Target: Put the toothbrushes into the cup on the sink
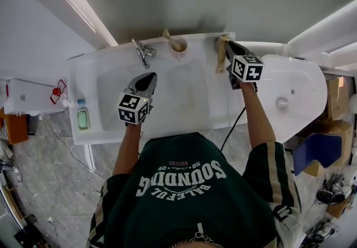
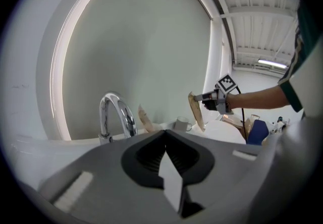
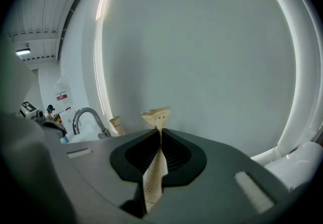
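Note:
A white cup (image 1: 178,47) stands at the back rim of the white sink (image 1: 111,129), right of the faucet (image 1: 142,52). One beige paper-wrapped toothbrush (image 1: 169,38) leans in the cup. My right gripper (image 1: 227,46) is raised over the sink's back right corner, shut on a second wrapped toothbrush (image 1: 222,57) that hangs down from its jaws. In the right gripper view the wrapper (image 3: 157,117) runs through the closed jaws. The left gripper view shows that toothbrush (image 2: 197,111) lifted to the right of the cup (image 2: 181,123). My left gripper (image 1: 149,78) hovers over the basin, jaws together, nothing held.
A green soap dish (image 1: 83,118) lies on the sink's left edge. A white rounded fixture (image 1: 295,90) adjoins the sink on the right. Cardboard boxes (image 1: 336,96) and clutter stand on the floor further right. A wall rises directly behind the sink.

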### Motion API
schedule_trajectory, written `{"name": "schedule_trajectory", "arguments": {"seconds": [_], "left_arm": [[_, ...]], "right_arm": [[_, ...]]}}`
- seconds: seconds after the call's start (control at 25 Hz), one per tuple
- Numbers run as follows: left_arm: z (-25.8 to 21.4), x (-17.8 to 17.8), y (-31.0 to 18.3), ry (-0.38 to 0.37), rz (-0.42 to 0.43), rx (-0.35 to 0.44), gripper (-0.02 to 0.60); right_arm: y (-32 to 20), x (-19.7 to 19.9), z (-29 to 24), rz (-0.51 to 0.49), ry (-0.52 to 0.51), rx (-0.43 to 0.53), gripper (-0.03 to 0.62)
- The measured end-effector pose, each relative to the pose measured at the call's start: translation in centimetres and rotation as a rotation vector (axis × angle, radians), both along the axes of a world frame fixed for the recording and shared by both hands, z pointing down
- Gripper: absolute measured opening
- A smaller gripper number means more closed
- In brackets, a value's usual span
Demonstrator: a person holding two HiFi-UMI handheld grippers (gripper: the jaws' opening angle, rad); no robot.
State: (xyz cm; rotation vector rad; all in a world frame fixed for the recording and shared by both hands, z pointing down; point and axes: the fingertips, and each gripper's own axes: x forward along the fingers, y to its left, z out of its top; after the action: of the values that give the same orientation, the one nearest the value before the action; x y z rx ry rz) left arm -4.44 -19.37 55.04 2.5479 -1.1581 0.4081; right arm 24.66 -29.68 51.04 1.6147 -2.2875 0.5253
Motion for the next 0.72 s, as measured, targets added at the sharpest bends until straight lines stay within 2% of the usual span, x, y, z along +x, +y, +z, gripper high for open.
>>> {"name": "schedule_trajectory", "arguments": {"seconds": [0.4, 0.72], "left_arm": [[0.6, -0.3, 0.2, -0.024, -0.078, -0.023, 0.051], [1.5, -0.8, 0.6, -0.047, -0.148, -0.054, 0.051]], "right_arm": [[-6.4, 5.1, -5.5, 0.053, -0.032, 0.185, 0.025], [-10.2, 7.0, -4.7, 0.058, -0.032, 0.246, 0.025]]}}
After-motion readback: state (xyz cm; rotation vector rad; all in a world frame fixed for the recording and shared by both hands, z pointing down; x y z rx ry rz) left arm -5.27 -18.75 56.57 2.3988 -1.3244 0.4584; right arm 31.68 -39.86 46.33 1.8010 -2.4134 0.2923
